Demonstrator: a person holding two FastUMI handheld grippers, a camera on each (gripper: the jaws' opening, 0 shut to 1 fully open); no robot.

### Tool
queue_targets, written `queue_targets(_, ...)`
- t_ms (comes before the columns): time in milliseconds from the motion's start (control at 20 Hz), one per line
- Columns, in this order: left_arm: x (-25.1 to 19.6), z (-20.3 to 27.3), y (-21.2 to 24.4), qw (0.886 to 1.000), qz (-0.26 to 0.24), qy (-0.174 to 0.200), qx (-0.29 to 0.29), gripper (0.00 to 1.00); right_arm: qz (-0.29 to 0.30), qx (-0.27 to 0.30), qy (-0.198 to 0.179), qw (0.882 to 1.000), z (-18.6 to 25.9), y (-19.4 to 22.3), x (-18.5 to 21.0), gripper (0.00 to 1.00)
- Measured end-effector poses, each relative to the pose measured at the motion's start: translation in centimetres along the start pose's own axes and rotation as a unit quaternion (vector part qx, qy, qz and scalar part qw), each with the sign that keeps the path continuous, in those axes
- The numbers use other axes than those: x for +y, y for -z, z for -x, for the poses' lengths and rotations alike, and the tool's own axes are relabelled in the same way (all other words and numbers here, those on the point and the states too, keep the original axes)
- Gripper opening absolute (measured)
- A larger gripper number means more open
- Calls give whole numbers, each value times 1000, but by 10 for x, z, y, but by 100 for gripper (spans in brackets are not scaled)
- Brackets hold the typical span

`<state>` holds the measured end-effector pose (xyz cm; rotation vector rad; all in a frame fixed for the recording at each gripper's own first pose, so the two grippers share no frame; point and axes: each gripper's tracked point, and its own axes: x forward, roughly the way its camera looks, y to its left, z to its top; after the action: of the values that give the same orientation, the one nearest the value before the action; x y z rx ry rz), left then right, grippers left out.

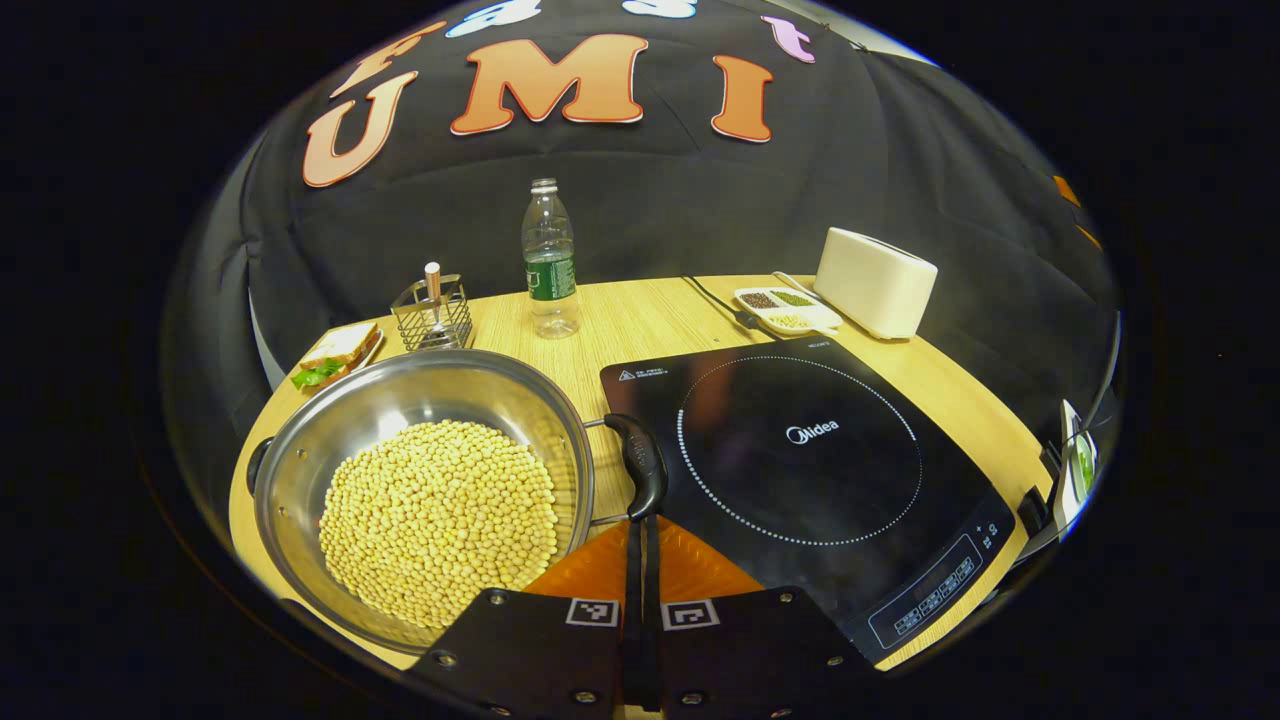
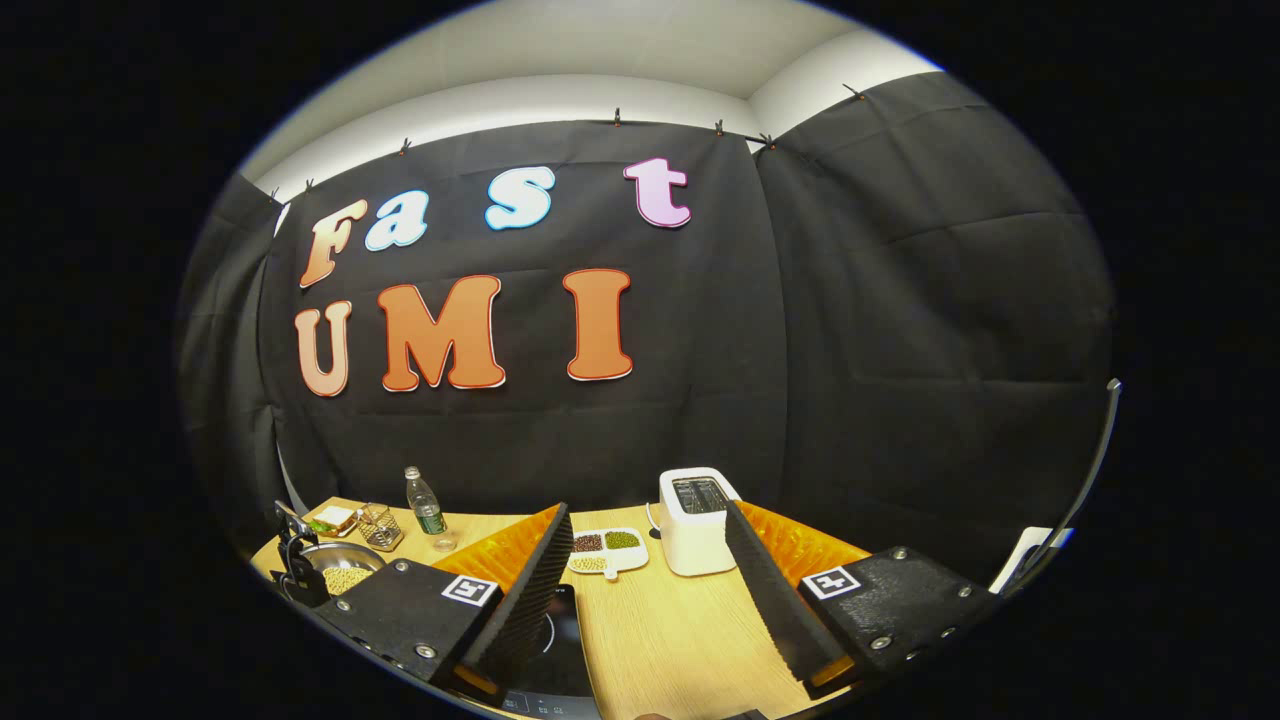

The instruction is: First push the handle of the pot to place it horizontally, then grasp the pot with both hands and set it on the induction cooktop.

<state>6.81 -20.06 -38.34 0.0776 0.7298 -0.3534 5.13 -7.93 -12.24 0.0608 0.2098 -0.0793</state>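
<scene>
On the table, the steel pot (image 1: 420,490), judged heavy with beans (image 1: 440,520), is best gripped at both side handles. The left gripper (image 1: 641,525) is closed at the near handle (image 1: 640,462); the right gripper (image 2: 650,590) is held wide.

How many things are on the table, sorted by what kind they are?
Cooking gear: 2, pot of beans, induction cooktop
Toaster: 1
Water bottle: 1
Wire basket: 1
Food dishes: 2, sandwich, divided tray
Total: 7
</scene>
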Motion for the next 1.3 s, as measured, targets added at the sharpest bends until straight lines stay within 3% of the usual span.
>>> queue_targets(200,-1,8,-1,1000,9,12,-10,1,5,3,4,1000,4,-4,11,95)
queue_targets(350,3,32,-19,999,7,19,-49,1,6,-5,1,1000,13,-16,28,95)
queue_targets(600,42,87,-41,994,22,17,-107,2,4,-18,-22,1000,32,-25,80,95)
queue_targets(950,163,139,-42,985,17,-77,-157,1,-2,-5,-71,997,38,0,177,95)
queue_targets(1300,259,148,-22,977,44,-126,-168,2,0,41,-96,994,16,57,260,100)
